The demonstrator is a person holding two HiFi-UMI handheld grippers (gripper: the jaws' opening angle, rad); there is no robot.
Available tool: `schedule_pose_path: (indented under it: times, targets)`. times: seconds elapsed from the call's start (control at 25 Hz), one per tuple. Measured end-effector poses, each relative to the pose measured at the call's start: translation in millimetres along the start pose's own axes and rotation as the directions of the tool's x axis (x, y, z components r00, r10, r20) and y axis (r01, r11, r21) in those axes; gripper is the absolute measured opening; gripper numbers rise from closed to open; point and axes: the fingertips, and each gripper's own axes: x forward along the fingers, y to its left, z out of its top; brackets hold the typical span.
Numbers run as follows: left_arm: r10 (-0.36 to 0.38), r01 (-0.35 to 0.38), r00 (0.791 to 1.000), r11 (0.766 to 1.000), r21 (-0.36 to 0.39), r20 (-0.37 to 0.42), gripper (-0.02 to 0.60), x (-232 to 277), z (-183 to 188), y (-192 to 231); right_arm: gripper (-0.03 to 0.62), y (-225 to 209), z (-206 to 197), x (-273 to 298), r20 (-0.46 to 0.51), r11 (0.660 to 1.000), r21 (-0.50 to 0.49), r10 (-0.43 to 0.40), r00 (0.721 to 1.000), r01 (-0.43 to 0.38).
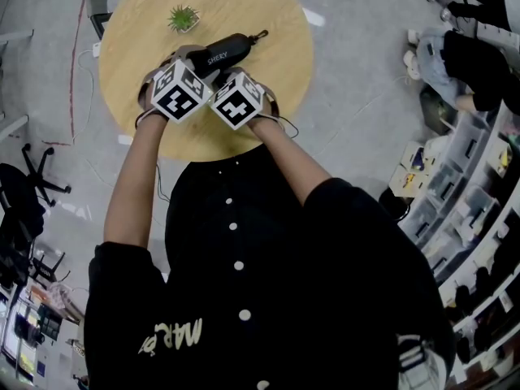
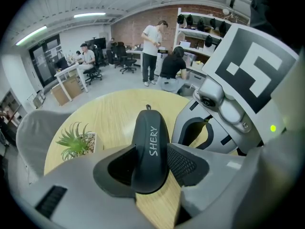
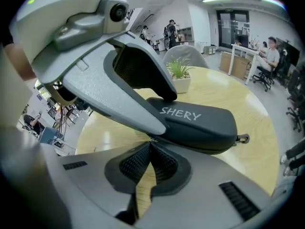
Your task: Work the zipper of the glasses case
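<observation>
My left gripper (image 2: 151, 171) has its jaws spread wide and pressed on both sides of the glasses case (image 2: 151, 140). It grips the case's near end at the bottom middle of the left gripper view. My right gripper (image 3: 150, 149) is fully closed with its pads together. Its tip sits right against the lower edge of the case, at the centre of the right gripper view. I cannot tell whether a zipper pull is pinched between those pads, because the left gripper's body crosses just above that spot.

The case is a dark grey, rounded, elongated shell with "SHERY" in white letters on top. It sits on the round wooden table (image 1: 268, 23), running toward the upper right of the head view, with a small metal loop (image 3: 242, 138) at its far end. A little potted plant (image 1: 184, 18) stands near it, to the upper left. In the head view the marker cubes (image 1: 180, 92) cover the case's near half and both sets of jaws.
</observation>
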Motion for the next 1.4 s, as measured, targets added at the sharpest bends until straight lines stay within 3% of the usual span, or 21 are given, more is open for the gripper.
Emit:
schedule_pose_path:
  times: [0.2,0.36,0.48,0.56,0.68,0.8,0.88,1.0,1.08,1.2,1.28,1.4]
  targets:
    - [0.015,-0.015,1.0,1.0,0.01,0.011,0.201,-1.9,1.5,-1.9,0.013,-0.3,-0.8,-3.6,0.005,1.0,0.001,0.005,1.0,-0.005]
    - [0.072,-0.074,0.994,0.997,0.019,0.077,0.202,-16.5,7.9,0.9,0.146,2.7,-7.1,-13.4,-0.005,0.998,-0.016,0.063,0.998,-0.063]
    - [0.157,-0.153,0.975,0.988,-0.035,0.154,0.202,-36.5,10.3,0.9,0.153,-14.9,-11.6,-39.1,-0.02,0.994,-0.101,0.038,0.999,-0.039]
    - [0.232,-0.214,0.955,0.971,-0.109,0.187,0.202,-46.9,4.3,-1.0,0.153,-31.4,-7.3,-57.2,-0.013,0.979,-0.203,-0.011,1.0,0.008]
    - [0.337,-0.261,0.915,0.913,-0.314,0.22,0.202,-53.1,-13.5,-8.4,0.156,-46.6,11.9,-74.2,0.026,0.906,-0.415,-0.073,0.997,0.078]
    - [0.384,-0.252,0.907,0.825,-0.506,0.174,0.202,-40.2,-39.4,-27.0,0.17,-44.3,29.8,-74.5,0.042,0.755,-0.649,-0.088,0.995,0.094]
    - [0.384,-0.247,0.914,0.78,-0.575,0.128,0.202,-26.2,-50.9,-41.4,0.176,-37.0,34.6,-67.6,0.022,0.65,-0.757,-0.08,0.997,0.069]
    - [0.385,-0.269,0.92,0.765,-0.585,0.079,0.202,-7.6,-52.2,-55.9,0.178,-29.6,38.8,-55.4,-0.011,0.553,-0.833,-0.069,0.998,0.029]
    - [0.397,-0.27,0.915,0.734,-0.623,0.071,0.202,0.2,-49.2,-56.1,0.178,-28.1,42.6,-48.2,-0.03,0.519,-0.855,-0.066,0.997,0.009]
    - [0.391,-0.254,0.919,0.696,-0.672,0.057,0.201,12.4,-45.3,-53.2,0.176,-29.6,48.2,-38.9,-0.065,0.501,-0.865,-0.06,0.996,-0.026]
    - [0.402,-0.266,0.915,0.679,-0.684,0.044,0.201,17.9,-43.6,-49.5,0.171,-29.4,46.5,-35.2,-0.102,0.508,-0.858,-0.035,0.994,-0.07]
    - [0.402,-0.25,0.915,0.632,-0.733,0.034,0.187,23.8,-43.5,-45.9,0.139,-27.2,42.1,-35.2,-0.158,0.537,-0.831,0.022,0.987,-0.145]
